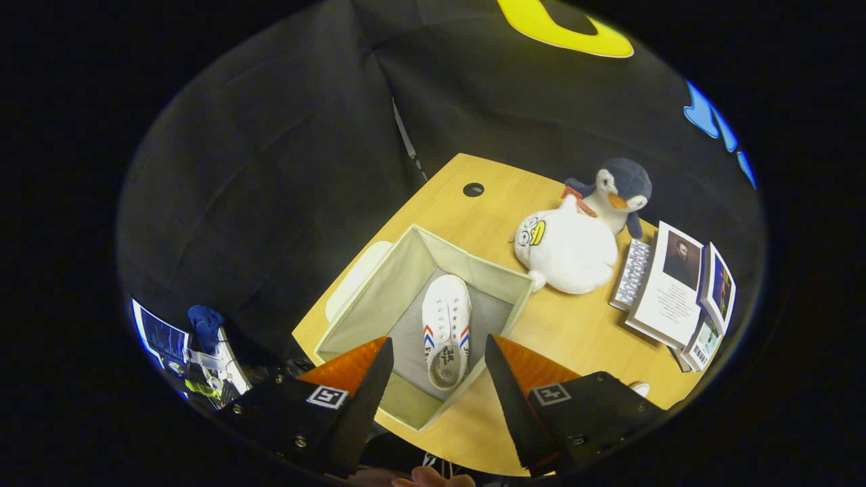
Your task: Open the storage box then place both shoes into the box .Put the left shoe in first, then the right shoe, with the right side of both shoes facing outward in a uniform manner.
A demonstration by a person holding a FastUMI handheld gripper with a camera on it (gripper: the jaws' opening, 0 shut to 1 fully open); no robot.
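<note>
An open beige fabric storage box (358, 308) stands on the wooden table (575, 331), seen from above. One white shoe (446, 328) with red and blue stripes lies on the box's grey floor, its toe pointing away from me and its heel opening nearest the fingers. My gripper (438, 352) hovers above the box, open, with nothing between its fingers. The shoe shows through the gap between the fingertips. A pale lid (355, 277) lies beside the box on its far left side.
A white duck plush (568, 247) and a penguin plush (622, 189) sit on the table beyond the box to the right. Books and booklets (673, 287) lie at the table's right edge. A cable hole (473, 189) marks the table's far end. Clutter sits low at the left (196, 352).
</note>
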